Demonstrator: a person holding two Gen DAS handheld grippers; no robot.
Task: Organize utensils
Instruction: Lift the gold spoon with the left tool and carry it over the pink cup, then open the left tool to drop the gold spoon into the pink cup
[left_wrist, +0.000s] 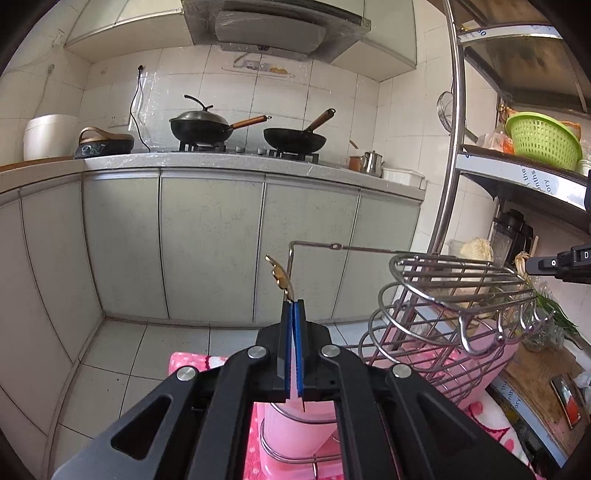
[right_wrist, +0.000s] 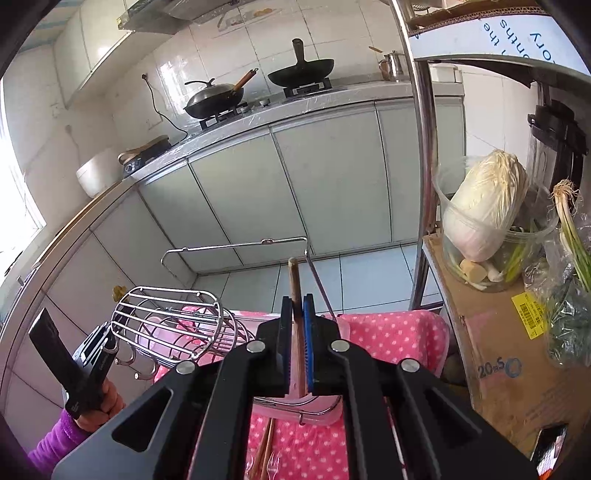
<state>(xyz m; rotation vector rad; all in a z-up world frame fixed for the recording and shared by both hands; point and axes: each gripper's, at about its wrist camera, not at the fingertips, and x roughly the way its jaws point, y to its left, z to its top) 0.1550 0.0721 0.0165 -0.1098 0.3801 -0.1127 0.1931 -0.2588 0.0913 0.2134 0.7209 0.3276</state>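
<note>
In the left wrist view, the left gripper (left_wrist: 294, 303) is clamped on a thin gold utensil handle (left_wrist: 279, 275) with a fancy bumpy end that sticks up toward 11 o'clock. Only the handle shows, so I cannot tell if it is a fork or a spoon. It looks like metal: light, stiff and a bit slippery, so a firm pinch low on the flat part seems best. The wire utensil rack (left_wrist: 458, 295) sits at 3 o'clock, and a pink cup (left_wrist: 295, 428) in a wire ring sits right under the jaws at 6 o'clock. In the right wrist view, the right gripper (right_wrist: 298, 300) is clamped on wooden chopsticks (right_wrist: 294, 280) that point up toward 12 o'clock. They look light and stiff, and less slippery than metal; holding them near the middle keeps them from tipping. The pink cup (right_wrist: 314, 408) is under these jaws too. More chopsticks (right_wrist: 264, 452) lie on the pink dotted cloth (right_wrist: 388, 339) at 6 o'clock.
</note>
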